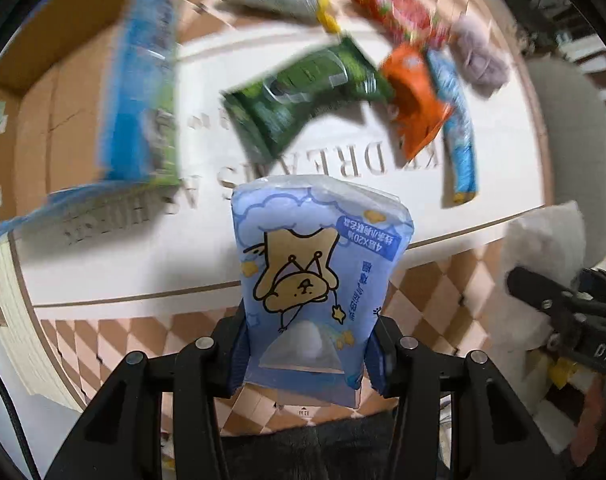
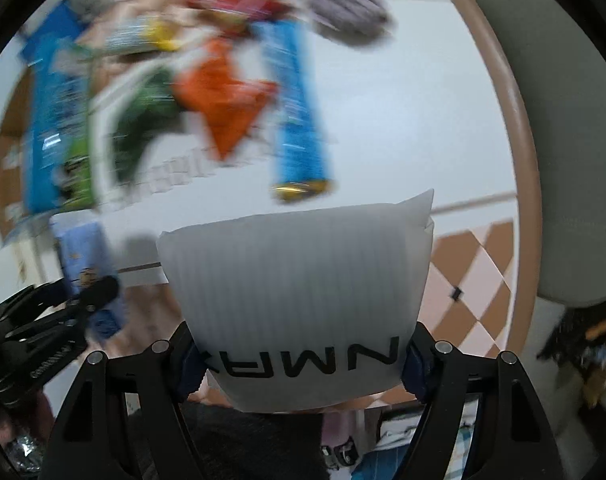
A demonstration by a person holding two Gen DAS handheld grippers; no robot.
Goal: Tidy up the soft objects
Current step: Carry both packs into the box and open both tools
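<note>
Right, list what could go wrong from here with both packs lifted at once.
1. The left gripper pinches the blue tissue pack only near one end, so most of it sticks out unsupported; it may swing or slip.
2. The right gripper likewise clamps the white pouch at one edge, and the soft pouch could squeeze out.
3. The two grippers are close together, so the held packs might collide.
</note>
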